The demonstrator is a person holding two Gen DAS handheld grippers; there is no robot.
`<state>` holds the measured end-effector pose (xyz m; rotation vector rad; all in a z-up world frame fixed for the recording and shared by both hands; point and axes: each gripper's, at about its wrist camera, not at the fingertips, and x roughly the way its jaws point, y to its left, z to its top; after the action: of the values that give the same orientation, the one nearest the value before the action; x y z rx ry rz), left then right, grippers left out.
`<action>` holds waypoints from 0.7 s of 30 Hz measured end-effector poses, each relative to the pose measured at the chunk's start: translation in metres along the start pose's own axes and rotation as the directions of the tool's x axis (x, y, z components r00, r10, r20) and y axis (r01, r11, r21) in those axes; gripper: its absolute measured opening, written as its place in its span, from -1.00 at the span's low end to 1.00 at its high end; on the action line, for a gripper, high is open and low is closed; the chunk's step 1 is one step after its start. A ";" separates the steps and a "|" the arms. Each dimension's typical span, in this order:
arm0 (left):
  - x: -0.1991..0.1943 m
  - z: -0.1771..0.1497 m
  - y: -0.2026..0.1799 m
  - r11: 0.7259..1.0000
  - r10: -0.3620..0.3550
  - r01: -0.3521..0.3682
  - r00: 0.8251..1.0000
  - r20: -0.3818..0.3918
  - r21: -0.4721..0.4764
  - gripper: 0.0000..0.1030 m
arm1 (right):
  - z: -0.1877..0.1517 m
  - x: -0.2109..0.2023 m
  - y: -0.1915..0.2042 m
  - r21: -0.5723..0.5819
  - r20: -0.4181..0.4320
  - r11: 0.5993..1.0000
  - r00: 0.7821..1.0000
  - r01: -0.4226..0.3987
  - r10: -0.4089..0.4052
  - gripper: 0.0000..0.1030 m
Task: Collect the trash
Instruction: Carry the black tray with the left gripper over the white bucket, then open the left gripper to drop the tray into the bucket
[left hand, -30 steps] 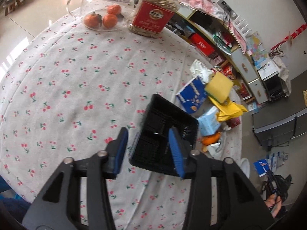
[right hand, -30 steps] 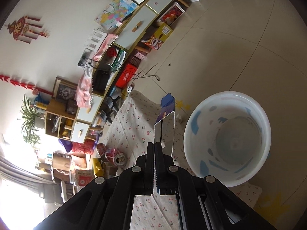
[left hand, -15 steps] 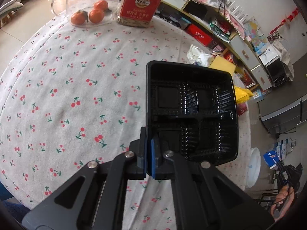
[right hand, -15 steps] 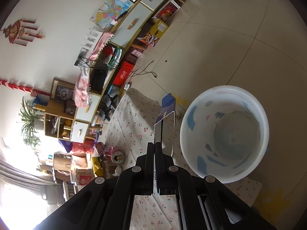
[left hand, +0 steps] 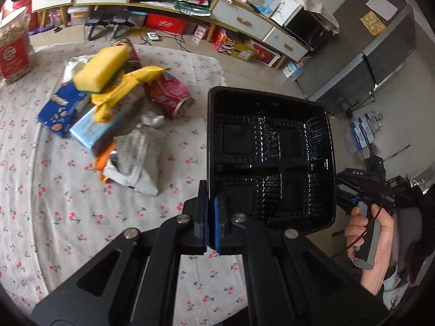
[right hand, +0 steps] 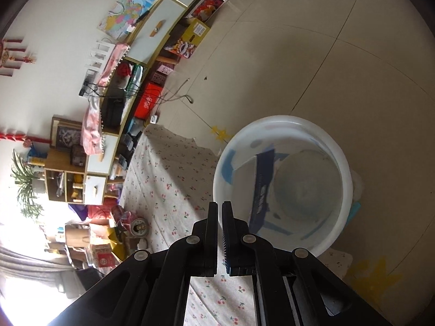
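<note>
My left gripper (left hand: 211,203) is shut on the rim of a black plastic meal tray (left hand: 272,157) and holds it lifted over the table's edge. A pile of trash lies on the cherry-print tablecloth (left hand: 81,217): a yellow sponge (left hand: 102,66), a yellow wrapper (left hand: 130,81), a blue snack box (left hand: 62,110), a crushed red can (left hand: 168,93) and a white bag (left hand: 138,157). My right gripper (right hand: 219,207) is slightly open and empty above the white bucket (right hand: 282,187) on the floor. A blue and white carton (right hand: 258,182) lies inside the bucket.
A red-labelled jar (left hand: 13,46) stands at the table's far left. Low cabinets (left hand: 244,19) line the wall behind. The table's edge (right hand: 174,168) is next to the bucket. The hand holding the right gripper shows in the left wrist view (left hand: 369,233).
My left gripper closed on the black tray, lifted it and swung it right toward the table's edge. My right gripper opened slightly and the carton fell into the bucket.
</note>
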<state>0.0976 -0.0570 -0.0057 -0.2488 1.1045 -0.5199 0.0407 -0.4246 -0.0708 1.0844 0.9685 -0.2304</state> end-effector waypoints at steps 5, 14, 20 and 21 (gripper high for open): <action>0.036 0.006 -0.046 0.994 -0.013 0.020 0.998 -0.062 0.107 -0.92 | -0.002 0.000 -0.025 0.075 -0.054 0.997 0.998 0.031 -0.027 -0.44; 0.114 -0.010 -0.111 0.965 0.035 0.023 0.976 -0.215 0.262 -0.91 | 0.005 -0.059 -0.053 0.176 0.158 0.984 0.987 0.007 -0.036 -0.12; 0.149 -0.012 -0.146 0.947 0.098 -0.018 0.967 -0.235 0.322 -0.90 | 0.008 -0.065 -0.060 0.199 0.179 0.980 0.984 -0.027 -0.009 -0.11; 0.155 -0.013 -0.149 0.945 0.107 -0.018 0.961 -0.254 0.327 -0.86 | 0.008 -0.066 -0.059 0.196 0.180 0.980 0.984 -0.032 -0.004 -0.11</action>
<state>0.0989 -0.2633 -0.0670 0.1490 1.2654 -0.6818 -0.0286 -0.4787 -0.0577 1.2292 0.7876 -0.4133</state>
